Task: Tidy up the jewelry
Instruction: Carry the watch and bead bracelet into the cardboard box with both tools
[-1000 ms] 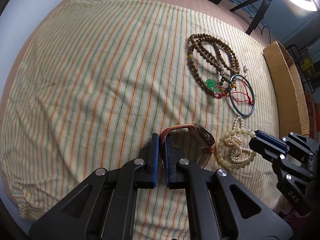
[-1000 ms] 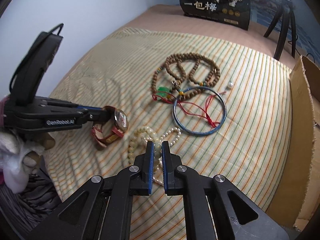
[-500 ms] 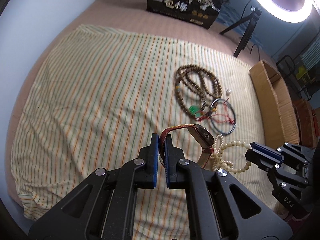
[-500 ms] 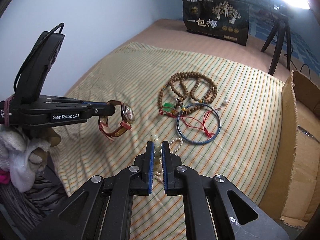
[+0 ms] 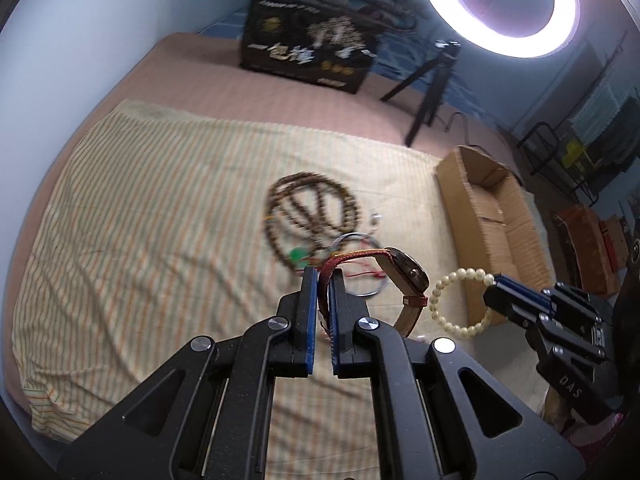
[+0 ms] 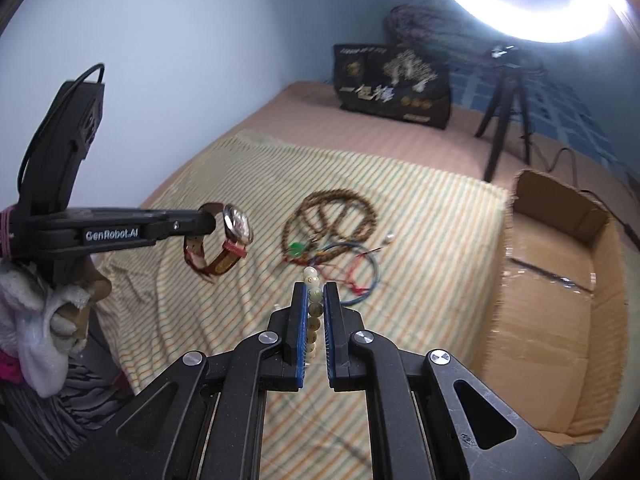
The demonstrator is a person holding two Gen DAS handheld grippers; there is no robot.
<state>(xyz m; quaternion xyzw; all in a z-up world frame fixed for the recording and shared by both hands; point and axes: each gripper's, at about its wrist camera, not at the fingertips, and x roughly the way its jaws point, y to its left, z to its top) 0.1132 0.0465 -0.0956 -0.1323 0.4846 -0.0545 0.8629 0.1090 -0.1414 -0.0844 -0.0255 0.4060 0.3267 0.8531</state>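
My left gripper [image 5: 323, 276] is shut on the red-brown strap of a wristwatch [image 5: 404, 276] and holds it in the air above the striped cloth [image 5: 160, 220]; the watch also shows in the right wrist view [image 6: 236, 224]. My right gripper [image 6: 315, 292] is shut on a cream bead bracelet [image 6: 313, 304], which hangs as a ring in the left wrist view [image 5: 452, 304]. A brown bead necklace [image 6: 332, 216] with a green pendant and a blue bangle [image 6: 360, 272] with red cord lie on the cloth.
An open cardboard box [image 6: 560, 280] stands to the right of the cloth. A black printed box [image 6: 392, 84], a tripod [image 6: 508, 108] and a lit ring light [image 5: 500, 4] are at the back. A small pearl [image 6: 390, 237] lies by the necklace.
Both grippers have risen off the cloth. The watch and the cream bracelet now hang in the air, and the views have tilted up toward the back of the room.
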